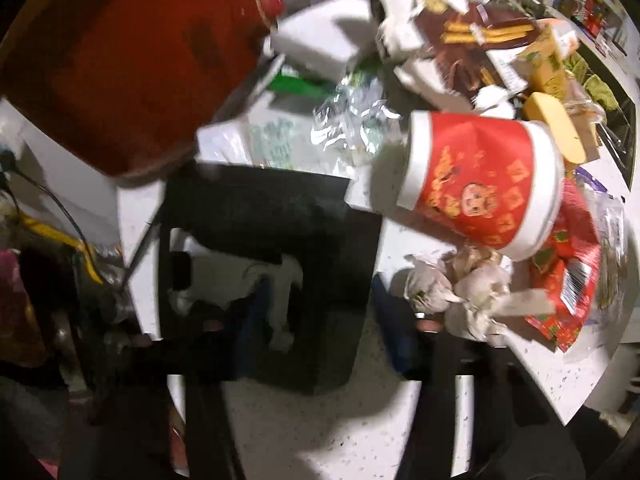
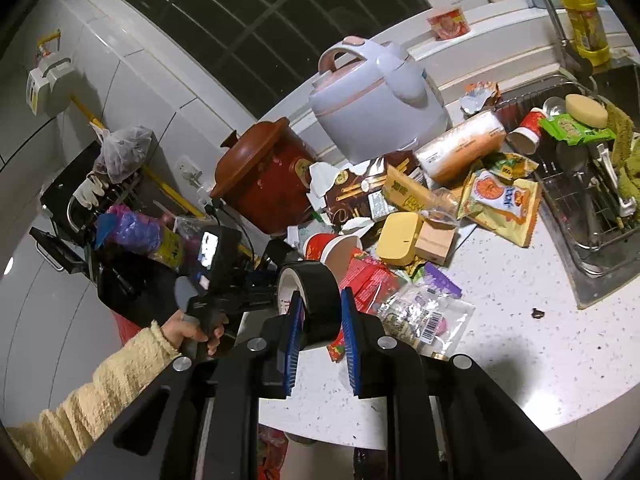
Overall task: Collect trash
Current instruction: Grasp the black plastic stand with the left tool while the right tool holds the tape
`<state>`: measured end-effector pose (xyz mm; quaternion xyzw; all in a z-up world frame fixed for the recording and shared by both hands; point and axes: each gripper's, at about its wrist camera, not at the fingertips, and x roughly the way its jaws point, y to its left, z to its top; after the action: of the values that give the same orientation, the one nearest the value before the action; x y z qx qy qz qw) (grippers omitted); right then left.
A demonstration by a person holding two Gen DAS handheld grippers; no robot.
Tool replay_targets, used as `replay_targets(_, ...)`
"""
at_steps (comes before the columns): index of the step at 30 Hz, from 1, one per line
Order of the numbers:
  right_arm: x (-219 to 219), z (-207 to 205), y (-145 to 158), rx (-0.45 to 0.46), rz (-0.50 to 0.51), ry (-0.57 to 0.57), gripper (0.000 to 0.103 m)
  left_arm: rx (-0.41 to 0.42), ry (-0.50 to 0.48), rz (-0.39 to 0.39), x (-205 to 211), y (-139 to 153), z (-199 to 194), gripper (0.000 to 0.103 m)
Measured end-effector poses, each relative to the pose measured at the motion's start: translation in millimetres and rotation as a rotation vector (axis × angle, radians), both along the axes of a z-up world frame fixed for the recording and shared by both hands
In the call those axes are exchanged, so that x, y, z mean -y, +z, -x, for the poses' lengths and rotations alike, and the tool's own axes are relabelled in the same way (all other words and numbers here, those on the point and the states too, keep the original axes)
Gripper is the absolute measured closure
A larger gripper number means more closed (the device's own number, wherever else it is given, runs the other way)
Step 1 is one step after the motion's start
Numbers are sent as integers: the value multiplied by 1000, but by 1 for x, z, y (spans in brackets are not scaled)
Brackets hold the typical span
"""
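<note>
My right gripper (image 2: 320,306) is shut on a black tape roll (image 2: 316,284), its blue pads pressed on the roll's two flat sides above the white counter (image 2: 500,340). In the blurred left wrist view the same tape roll (image 1: 260,208) fills the middle. My left gripper (image 1: 324,312) has one pad inside the roll's hole and the other at its outer wall; whether they press is not visible. A red paper cup (image 1: 480,184) lies on its side just beyond the roll, also visible as the cup (image 2: 336,250). A hand (image 2: 192,332) in a yellow fuzzy sleeve holds the left gripper's body (image 2: 212,256).
Wrappers, a red packet (image 2: 372,280), a clear bag (image 2: 420,312), garlic bulbs (image 1: 452,284) and a yellow box (image 2: 400,236) crowd the counter. A brown clay pot (image 2: 264,184) and rice cooker (image 2: 380,100) stand behind. A sink with a dish rack (image 2: 592,200) is at right.
</note>
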<state>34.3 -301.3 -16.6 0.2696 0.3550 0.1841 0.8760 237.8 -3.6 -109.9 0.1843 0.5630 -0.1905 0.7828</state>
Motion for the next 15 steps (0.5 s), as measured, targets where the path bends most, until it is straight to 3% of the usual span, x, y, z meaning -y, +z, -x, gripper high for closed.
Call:
replay_targets(4,9,4,-4,-15,-11,-24,83,3,50,61,-7,3,-8,76)
replay_targets(8,13,7,-3,-9,-18,-29,83,42,95,225,-27,30,2,77)
replay_targets(12,8,7,3,6,-25,2,83,122,120,401,-57,75,41,78)
replay_targets(15,1,6,5,4,-28,42,83,170,115,490,-75,104,83,78)
